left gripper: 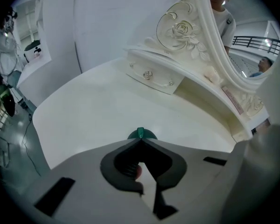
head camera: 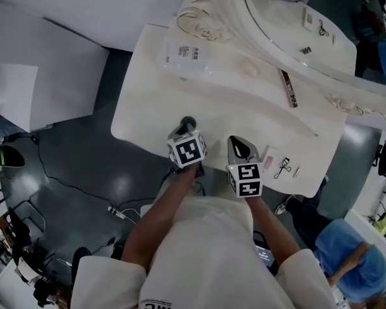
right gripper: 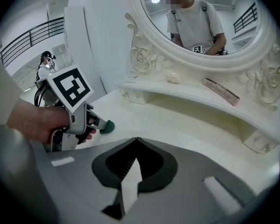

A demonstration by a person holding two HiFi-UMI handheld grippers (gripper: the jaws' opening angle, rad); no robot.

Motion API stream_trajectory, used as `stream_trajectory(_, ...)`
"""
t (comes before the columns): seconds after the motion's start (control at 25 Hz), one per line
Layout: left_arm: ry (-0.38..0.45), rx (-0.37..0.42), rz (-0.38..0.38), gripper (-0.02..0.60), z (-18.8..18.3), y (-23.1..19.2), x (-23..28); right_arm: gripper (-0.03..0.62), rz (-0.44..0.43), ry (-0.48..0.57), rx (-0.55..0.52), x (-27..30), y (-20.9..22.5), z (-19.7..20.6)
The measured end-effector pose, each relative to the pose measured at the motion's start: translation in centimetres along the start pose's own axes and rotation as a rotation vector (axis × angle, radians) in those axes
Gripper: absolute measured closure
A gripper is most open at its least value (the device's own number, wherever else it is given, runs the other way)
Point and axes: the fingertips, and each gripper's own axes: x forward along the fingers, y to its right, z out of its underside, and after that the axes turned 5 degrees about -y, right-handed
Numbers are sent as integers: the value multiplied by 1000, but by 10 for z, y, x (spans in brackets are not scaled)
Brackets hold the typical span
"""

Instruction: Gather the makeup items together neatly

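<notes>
Green round makeup piece [head camera: 188, 122] sits on the white vanity top [head camera: 244, 108], pinched at its edge by the closed left gripper [left gripper: 139, 140]; what it is stays unclear. Right gripper [right gripper: 136, 139] is fully closed and empty. Small white drawer [left gripper: 154, 78] is shut, contents hidden. Black eyelash curler [head camera: 282, 167] lies well apart.

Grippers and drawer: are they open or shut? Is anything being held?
left gripper: shut on green round item.
right gripper: shut, holding nothing.
drawer: closed.
eyelash curler: lying flat on the dressing table, untouched.
</notes>
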Motion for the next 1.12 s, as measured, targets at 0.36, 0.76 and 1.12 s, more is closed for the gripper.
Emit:
stream_trajectory(0.36, 24, 75, -11, 571, -6, -2, -13, 592, 14, 9, -7, 1, 3, 2)
stream_trajectory(0.76, 15, 167, 33, 571, -2, 5, -25, 592, 48, 34, 18, -8, 18, 3)
stream_trajectory(1.12, 21, 267, 66, 571, 9, 34, -35, 592, 80, 55, 63, -25, 29, 15)
